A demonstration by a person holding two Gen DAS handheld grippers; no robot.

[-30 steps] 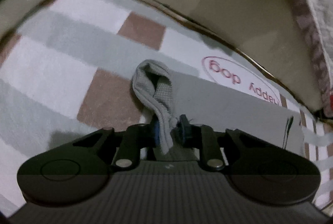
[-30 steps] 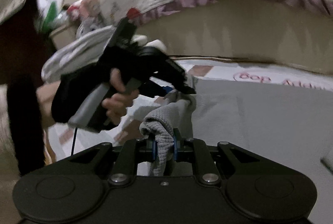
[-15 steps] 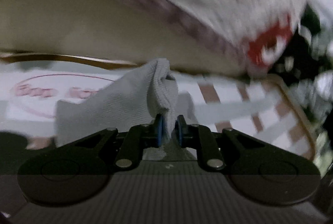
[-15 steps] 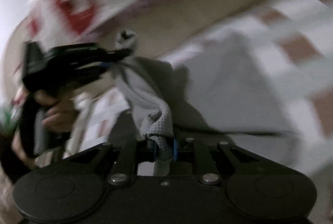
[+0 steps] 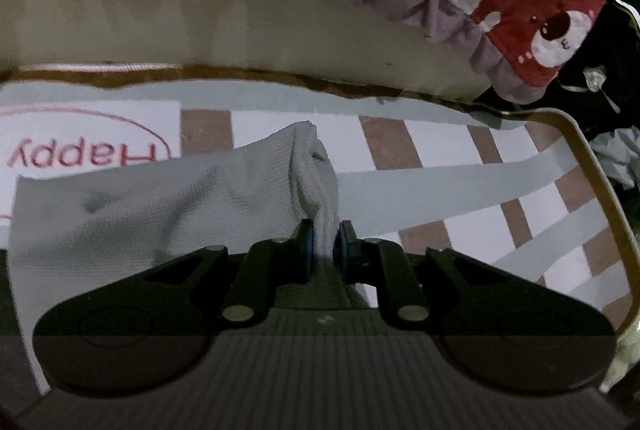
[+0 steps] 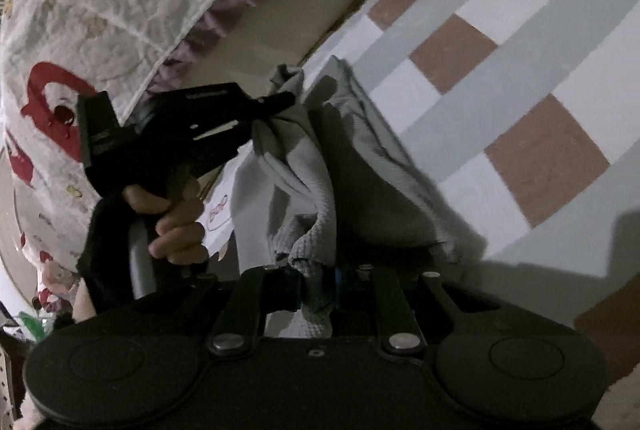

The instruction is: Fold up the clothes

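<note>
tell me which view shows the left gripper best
Right wrist view: the whole left gripper shows from outside, held in a hand, shut on the grey cloth. The left wrist view shows only its own fingers pinching cloth.

Your two grippers are matte black: the left gripper [image 5: 324,242] and the right gripper [image 6: 318,284] each show blue pads inside the fingertips, silver pivot screws on the linkage bars, round embossed discs either side, and your left hand [image 6: 172,222] wears a dark sleeve.
</note>
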